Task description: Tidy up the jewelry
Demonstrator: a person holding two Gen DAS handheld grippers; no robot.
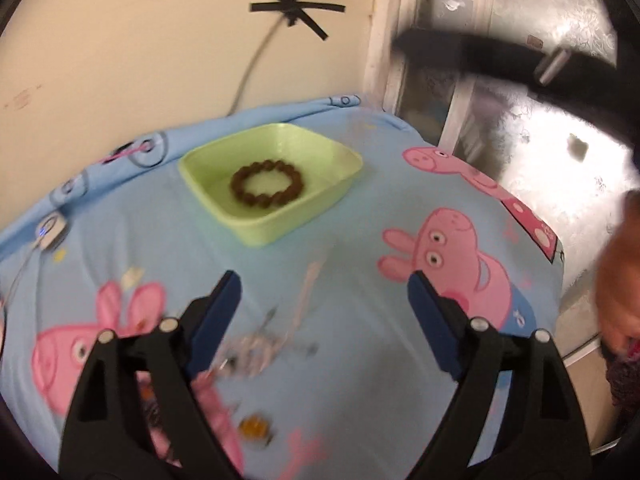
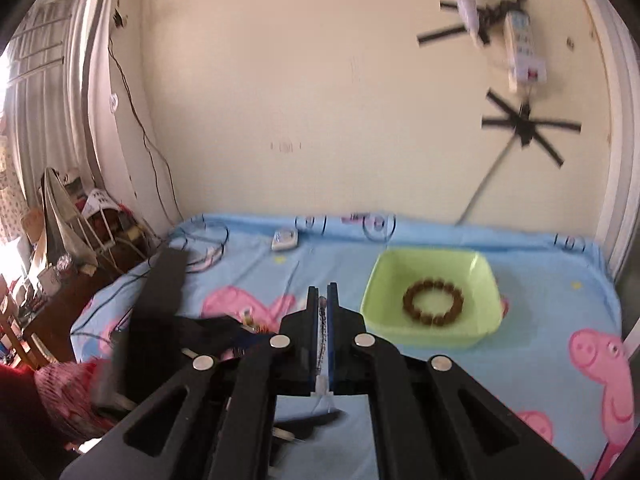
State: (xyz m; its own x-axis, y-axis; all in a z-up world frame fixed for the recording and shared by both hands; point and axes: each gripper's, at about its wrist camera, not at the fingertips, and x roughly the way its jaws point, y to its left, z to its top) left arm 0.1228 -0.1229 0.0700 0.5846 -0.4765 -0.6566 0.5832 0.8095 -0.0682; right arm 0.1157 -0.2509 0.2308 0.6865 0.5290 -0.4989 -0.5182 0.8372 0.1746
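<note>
Left wrist view shows our left tool [image 1: 324, 292] spread wide with nothing between its pads, hanging above the blue cartoon cloth [image 1: 360, 208]. Beyond it sits a green tray [image 1: 332, 196] holding a brown bead bracelet [image 1: 266, 186]. Nearer the tool, a blurred tangle of silvery jewelry [image 1: 260, 344] and an amber piece [image 1: 254, 426] lie on the cloth. From the right wrist view, our right tool [image 2: 322, 292] is pressed together, pinching a thin chain [image 2: 321, 332] that runs down between its pads. The tray [image 2: 384, 316] lies just right of it.
</note>
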